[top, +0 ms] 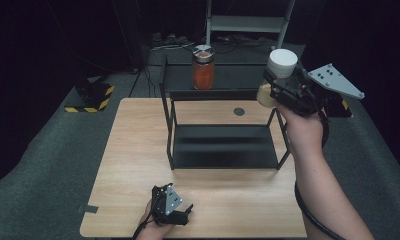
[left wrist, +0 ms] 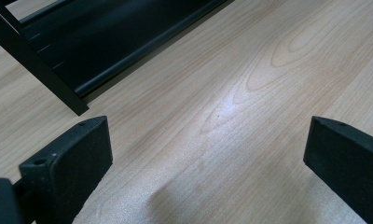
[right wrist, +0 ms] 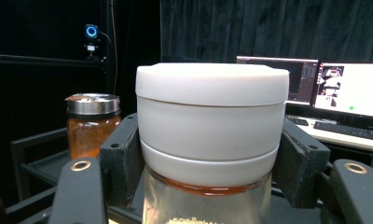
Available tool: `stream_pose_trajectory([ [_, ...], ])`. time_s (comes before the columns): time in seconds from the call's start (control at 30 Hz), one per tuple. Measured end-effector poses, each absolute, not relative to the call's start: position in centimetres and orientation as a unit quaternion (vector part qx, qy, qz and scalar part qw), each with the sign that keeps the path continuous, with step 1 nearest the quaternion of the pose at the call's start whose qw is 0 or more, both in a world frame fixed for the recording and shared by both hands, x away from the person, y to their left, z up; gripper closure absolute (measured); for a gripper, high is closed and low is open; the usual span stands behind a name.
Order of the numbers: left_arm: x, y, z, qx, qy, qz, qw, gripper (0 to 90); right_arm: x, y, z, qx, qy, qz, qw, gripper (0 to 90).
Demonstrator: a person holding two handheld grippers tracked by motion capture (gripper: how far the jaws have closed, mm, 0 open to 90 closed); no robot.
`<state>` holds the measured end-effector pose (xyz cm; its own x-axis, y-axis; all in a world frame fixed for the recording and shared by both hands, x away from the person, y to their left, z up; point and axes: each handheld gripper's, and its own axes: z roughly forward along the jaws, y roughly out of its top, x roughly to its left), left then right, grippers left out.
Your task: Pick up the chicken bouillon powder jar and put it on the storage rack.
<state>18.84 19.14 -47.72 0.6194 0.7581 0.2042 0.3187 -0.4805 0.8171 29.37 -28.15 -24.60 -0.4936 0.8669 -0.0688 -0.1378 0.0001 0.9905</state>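
My right gripper (top: 279, 86) is held up in the air over the right end of a black metal rack (top: 223, 145), shut on a glass jar with a white lid (top: 282, 62). In the right gripper view the two jaws press on both sides of this jar (right wrist: 212, 121) just under the lid, and the gripper (right wrist: 211, 163) holds it upright. A second jar (top: 203, 68), orange inside with a metal lid, stands on the rack's upper shelf; it is seen again as the orange jar (right wrist: 92, 125) to the left. My left gripper (top: 171, 205) rests near the table's front edge, and this gripper (left wrist: 208, 158) is open over bare wood.
The wooden table (top: 138, 150) carries the rack at its middle and back. A small dark disc (top: 239, 111) lies on the wood behind the lower shelf. A yellow-and-black striped block (top: 90, 97) sits on the floor to the left. Monitors (right wrist: 348, 88) glow beyond the rack.
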Motion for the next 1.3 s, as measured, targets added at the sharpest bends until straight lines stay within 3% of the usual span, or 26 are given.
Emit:
stream_pose_trajectory([
  [1.3,18.9,19.9,-47.9,0.804,0.339,0.275,0.403,1.2,35.6,-24.7,-23.2,0.348,0.577,0.62,0.402,33.4],
])
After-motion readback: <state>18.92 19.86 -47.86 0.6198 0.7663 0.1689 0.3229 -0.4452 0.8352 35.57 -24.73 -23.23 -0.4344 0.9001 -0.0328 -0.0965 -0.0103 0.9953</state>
